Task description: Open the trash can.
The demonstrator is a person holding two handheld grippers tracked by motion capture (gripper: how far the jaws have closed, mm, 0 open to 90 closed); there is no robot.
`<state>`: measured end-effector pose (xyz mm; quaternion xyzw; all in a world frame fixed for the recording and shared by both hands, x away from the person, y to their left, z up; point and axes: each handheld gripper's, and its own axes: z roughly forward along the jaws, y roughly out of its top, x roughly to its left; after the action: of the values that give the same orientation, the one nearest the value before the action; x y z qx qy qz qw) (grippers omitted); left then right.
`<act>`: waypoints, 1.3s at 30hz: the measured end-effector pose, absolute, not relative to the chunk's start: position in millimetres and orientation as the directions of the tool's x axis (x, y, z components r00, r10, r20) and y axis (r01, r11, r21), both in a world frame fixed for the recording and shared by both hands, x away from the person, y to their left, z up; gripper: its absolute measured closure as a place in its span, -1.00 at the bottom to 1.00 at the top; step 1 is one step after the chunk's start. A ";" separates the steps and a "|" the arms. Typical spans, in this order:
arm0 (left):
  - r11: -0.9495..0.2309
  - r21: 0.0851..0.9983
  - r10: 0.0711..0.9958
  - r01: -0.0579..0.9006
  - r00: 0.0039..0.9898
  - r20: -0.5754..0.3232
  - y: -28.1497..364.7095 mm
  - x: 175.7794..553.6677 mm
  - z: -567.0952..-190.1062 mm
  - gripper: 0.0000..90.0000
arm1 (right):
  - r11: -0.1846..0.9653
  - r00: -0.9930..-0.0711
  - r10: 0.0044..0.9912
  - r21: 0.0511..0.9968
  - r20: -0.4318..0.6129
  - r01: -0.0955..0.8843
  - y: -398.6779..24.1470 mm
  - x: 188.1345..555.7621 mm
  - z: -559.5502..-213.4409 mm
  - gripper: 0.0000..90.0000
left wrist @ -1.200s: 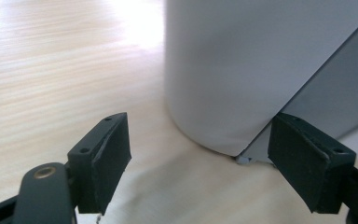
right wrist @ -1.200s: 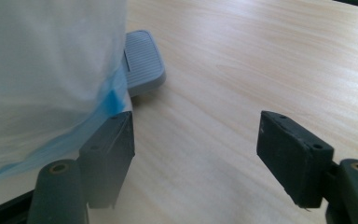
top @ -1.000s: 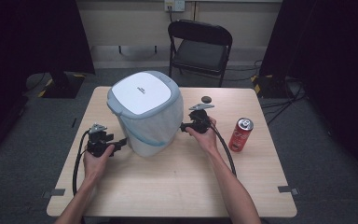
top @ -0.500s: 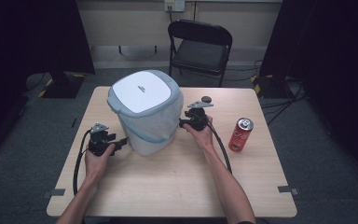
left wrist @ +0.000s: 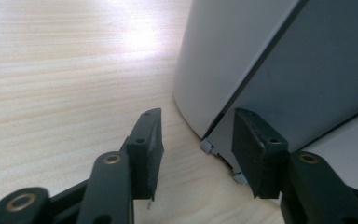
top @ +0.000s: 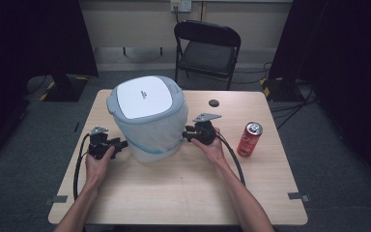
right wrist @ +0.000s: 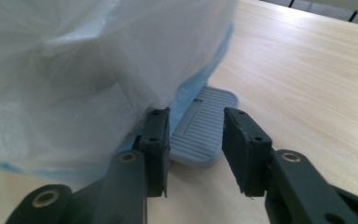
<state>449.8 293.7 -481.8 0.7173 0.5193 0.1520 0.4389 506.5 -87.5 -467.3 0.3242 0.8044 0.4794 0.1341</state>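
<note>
1 bin (top: 147, 118) is seen on the table (top: 183, 188), near the middle, and a thin white bag (right wrist: 74, 70) is hung over its sides; a blue strip of the bag is seen near the bottom; 1 white lid (top: 142, 96) is set on top; a small dark mark is printed on the lid, but it cannot be read; 1 grey ribbed pedal (right wrist: 205, 128) is seen sticking out at the foot of the bin.

1 red can (top: 249, 139) is stood upright on the table, well apart from the bin; its writing is too small to be read; 1 small dark round thing (top: 214, 102) is seen on the table behind it, and what it is cannot be told; 1 black folding chair (top: 207, 48) is placed behind the table.

2 grippers are held, 1 in each hand; the left gripper (left wrist: 196, 149) is kept low by the bin's foot, where 2 small grey clips are seen; its jaws have just been closing, yet a gap is left between them and nothing is pinched; the right gripper (right wrist: 196, 144) is kept low at the pedal; its jaws have just been closing too; the pedal is seen in the gap between them, but it is not squeezed.

The top of the bin is cut off in both gripper views; the arms are cut off at the bottom of the high view.
</note>
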 end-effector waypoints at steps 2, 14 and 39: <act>-0.068 0.787 0.878 0.613 0.412 -0.245 293.5 450.6 -481.9 0.22 | 0.349 -0.761 0.644 0.858 0.073 0.377 -88.4 500.8 -466.4 0.30; -0.045 0.787 0.881 0.616 0.396 -0.260 291.6 460.1 -483.8 0.17 | 0.427 -0.803 0.595 0.839 0.019 0.337 -85.8 436.8 -461.7 0.12; -0.126 0.769 0.831 0.626 0.490 -0.263 295.1 395.3 -482.7 0.03 | 0.376 -0.730 0.678 0.812 0.088 0.447 -95.3 494.1 -495.2 0.29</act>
<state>395.3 295.1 -482.7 0.7413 0.4917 0.1160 0.4420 494.1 -95.3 -495.2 0.3436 0.8189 0.4406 0.1310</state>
